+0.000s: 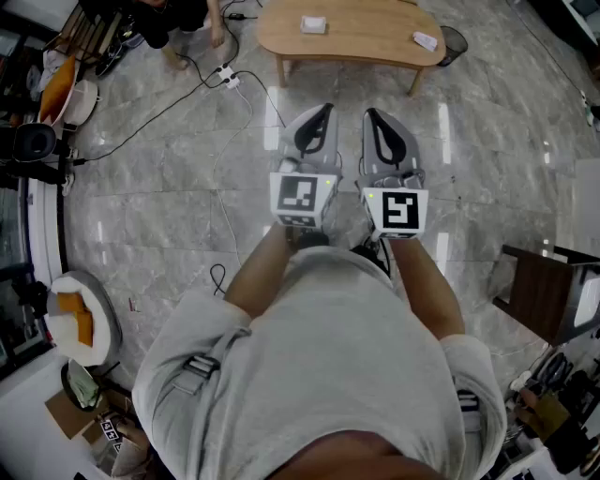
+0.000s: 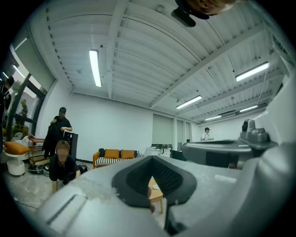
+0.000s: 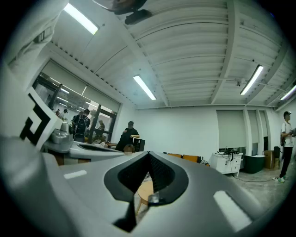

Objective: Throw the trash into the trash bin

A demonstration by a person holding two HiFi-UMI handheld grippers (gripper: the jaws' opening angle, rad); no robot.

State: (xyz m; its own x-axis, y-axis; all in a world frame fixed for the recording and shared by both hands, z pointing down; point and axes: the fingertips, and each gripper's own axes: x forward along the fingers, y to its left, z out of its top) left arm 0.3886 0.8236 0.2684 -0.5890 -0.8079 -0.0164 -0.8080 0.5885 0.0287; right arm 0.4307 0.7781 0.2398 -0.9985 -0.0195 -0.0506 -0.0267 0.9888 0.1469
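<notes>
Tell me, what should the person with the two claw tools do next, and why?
Probably step toward the wooden table. Both the left gripper and right gripper are shut and empty, held level short of it, while two small white items, likely the trash, lie on its top, with a dark bin by its right end.
</notes>
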